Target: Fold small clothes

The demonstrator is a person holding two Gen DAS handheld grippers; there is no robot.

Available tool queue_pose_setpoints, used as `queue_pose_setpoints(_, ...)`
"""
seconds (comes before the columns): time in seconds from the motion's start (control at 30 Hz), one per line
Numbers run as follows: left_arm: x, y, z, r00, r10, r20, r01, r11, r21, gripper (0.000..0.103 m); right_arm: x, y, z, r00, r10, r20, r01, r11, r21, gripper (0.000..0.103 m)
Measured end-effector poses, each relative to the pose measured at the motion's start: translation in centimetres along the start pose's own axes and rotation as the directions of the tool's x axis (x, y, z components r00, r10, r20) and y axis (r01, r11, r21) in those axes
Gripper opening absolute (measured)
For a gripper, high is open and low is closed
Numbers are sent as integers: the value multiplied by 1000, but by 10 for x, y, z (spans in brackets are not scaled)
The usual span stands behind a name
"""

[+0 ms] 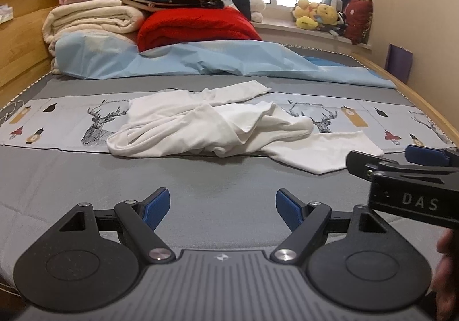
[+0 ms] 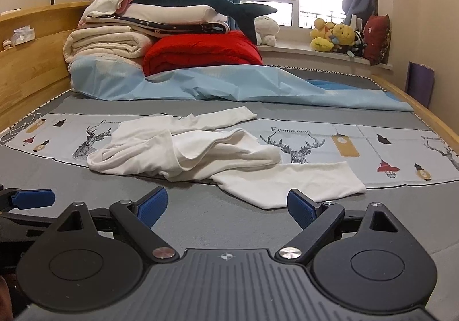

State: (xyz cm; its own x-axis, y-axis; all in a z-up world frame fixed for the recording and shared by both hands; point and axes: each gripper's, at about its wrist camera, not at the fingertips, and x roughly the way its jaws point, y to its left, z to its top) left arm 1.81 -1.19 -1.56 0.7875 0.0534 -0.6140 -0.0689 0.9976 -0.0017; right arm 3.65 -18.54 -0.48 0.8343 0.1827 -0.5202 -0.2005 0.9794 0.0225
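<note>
Fingers (image 1: 156, 207) spread; white garment (image 1: 206, 125) crumpled.

Each gripper, the left gripper (image 1: 223, 207) and the right gripper (image 2: 227, 209), has a ribbed grey body with a small cross-shaped mark, two round black discs, black arms on silver screws, and blue textured finger pads (image 2: 152, 206). One black housing reads "DAS" (image 1: 419, 204).
</note>
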Motion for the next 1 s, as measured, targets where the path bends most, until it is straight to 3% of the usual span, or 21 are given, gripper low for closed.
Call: queue_pose_setpoints(1.0, 0, 6, 1, 1000, 7, -4, -7, 999, -39, 85, 2, 4, -1, 999, 11, -38, -11, 1000, -22, 91)
